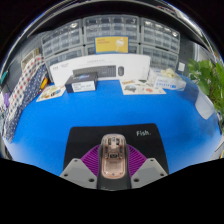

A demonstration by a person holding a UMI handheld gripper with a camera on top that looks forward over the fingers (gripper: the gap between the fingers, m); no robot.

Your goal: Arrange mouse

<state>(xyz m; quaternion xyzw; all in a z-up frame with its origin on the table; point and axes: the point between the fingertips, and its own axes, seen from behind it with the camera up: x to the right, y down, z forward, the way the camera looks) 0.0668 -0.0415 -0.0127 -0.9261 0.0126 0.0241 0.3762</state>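
My gripper (113, 165) is shut on a translucent, peach-coloured mouse (114, 158). Both purple pads (94, 158) press on its sides. The mouse points away from me and hangs over a dark mouse mat (130, 135) that lies on the blue table (60, 125). The mat carries white lettering near its right edge. The mouse's underside and the mat beneath it are hidden, so I cannot tell whether the mouse touches the mat.
A white box (97, 70) with a dark device on it stands at the table's far side, with papers (145, 86) to its right. Shelves with storage bins (110, 35) line the back wall. A green plant (212, 80) is at the right.
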